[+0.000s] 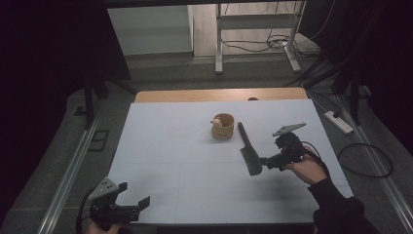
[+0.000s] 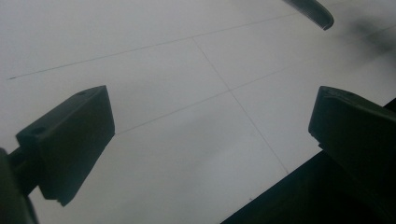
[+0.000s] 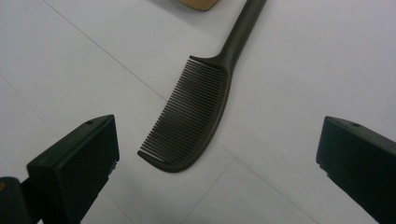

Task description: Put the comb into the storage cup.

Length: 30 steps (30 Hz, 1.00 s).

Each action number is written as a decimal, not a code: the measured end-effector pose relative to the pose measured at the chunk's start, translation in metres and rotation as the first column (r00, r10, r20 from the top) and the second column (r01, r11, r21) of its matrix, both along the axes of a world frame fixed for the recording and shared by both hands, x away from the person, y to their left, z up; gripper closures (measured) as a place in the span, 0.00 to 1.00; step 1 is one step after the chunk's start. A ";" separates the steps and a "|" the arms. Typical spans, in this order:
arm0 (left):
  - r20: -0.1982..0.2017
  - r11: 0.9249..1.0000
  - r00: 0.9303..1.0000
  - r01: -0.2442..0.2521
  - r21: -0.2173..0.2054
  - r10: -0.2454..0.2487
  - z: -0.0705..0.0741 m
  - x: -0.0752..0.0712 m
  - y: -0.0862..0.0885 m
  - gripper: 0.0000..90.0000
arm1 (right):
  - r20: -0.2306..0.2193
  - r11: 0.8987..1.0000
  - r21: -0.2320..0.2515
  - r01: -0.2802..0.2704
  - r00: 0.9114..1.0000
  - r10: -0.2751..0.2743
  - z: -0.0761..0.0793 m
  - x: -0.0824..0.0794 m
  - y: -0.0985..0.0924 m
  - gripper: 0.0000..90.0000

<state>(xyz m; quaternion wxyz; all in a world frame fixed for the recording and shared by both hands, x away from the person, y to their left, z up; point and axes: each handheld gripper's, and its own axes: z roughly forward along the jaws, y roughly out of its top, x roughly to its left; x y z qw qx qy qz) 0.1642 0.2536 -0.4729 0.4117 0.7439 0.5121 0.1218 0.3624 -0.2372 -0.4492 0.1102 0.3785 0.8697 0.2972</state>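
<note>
Fingers [image 3: 74, 163] of right gripper [image 1: 267, 161] spread wide, empty, just beside dark plastic handled comb [image 3: 194, 116] lying flat on white surface [image 1: 170, 146], near round wooden cup [image 1: 223, 126]. Left gripper [image 1: 132, 195] fingers wide, empty, at near edge.

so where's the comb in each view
High view: the comb lies right of centre on the white table, handle toward the wooden cup, just left of the right tool.
Left gripper view: its rounded end pokes in at the top right.
Right gripper view: it lies centred between the open jaws.
Shared landmark: the table's thin seam lines.
</note>
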 end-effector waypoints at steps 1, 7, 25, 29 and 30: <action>0.000 1.000 1.000 0.000 -0.001 0.000 0.000 0.000 0.000 0.01 | -0.001 1.000 -0.003 -0.002 1.000 0.002 0.000 0.001 0.001 0.00; -0.001 1.000 1.000 -0.001 -0.005 0.001 0.000 0.000 0.000 0.01 | 0.000 1.000 -0.026 -0.011 1.000 0.011 -0.001 0.009 0.008 0.00; -0.006 1.000 1.000 0.003 -0.014 -0.003 0.000 0.001 0.001 0.01 | -0.023 0.997 -0.078 -0.014 1.000 0.012 -0.007 0.033 0.031 0.00; -0.007 1.000 1.000 0.004 -0.015 -0.004 0.000 0.001 0.001 0.01 | -0.033 0.996 -0.083 -0.020 0.999 0.018 -0.009 0.037 0.036 0.00; -0.007 1.000 1.000 0.004 -0.016 -0.004 0.000 0.001 0.001 0.01 | -0.036 0.996 -0.083 -0.019 0.999 0.016 -0.010 0.038 0.037 0.00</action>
